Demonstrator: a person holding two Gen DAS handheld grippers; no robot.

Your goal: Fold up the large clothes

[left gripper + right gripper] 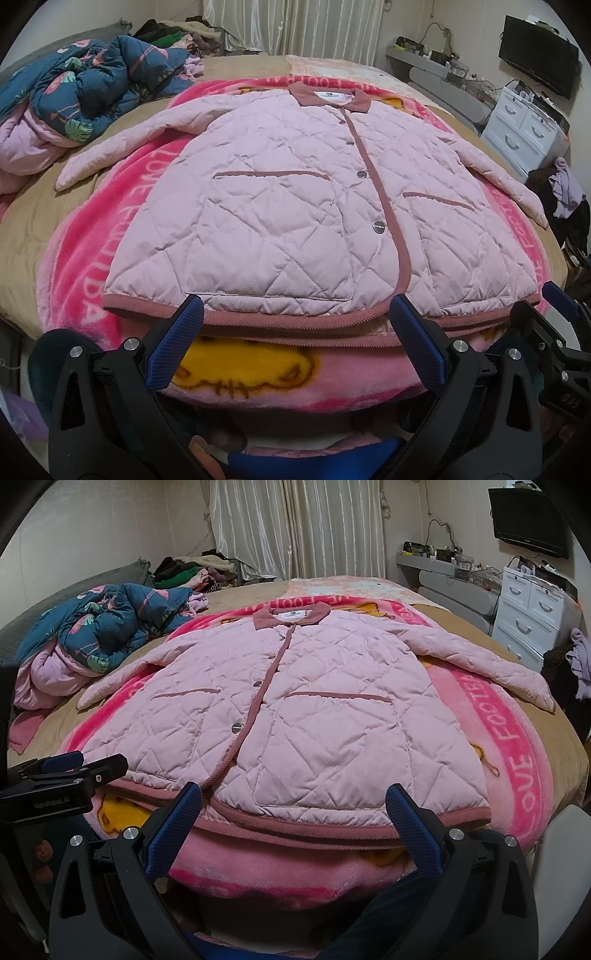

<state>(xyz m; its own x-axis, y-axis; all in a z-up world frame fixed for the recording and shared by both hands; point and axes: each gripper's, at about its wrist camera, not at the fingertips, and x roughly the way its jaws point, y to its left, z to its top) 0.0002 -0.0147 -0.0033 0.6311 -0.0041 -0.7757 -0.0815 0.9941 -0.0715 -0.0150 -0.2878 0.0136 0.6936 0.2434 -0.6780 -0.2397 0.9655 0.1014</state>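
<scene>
Pink fleece blanket (85, 258) covers the bed; a crumpled teal duvet (92, 88) sits far left. We see the quilted jacket (295, 206) spread flat, hem just beyond our left gripper (295, 321) and right gripper (293, 805), both spread apart, empty.

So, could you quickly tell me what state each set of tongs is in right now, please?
Left tongs: open, holding nothing, at the hem of the pink quilted jacket.
Right tongs: open, holding nothing, also at the hem.
</scene>
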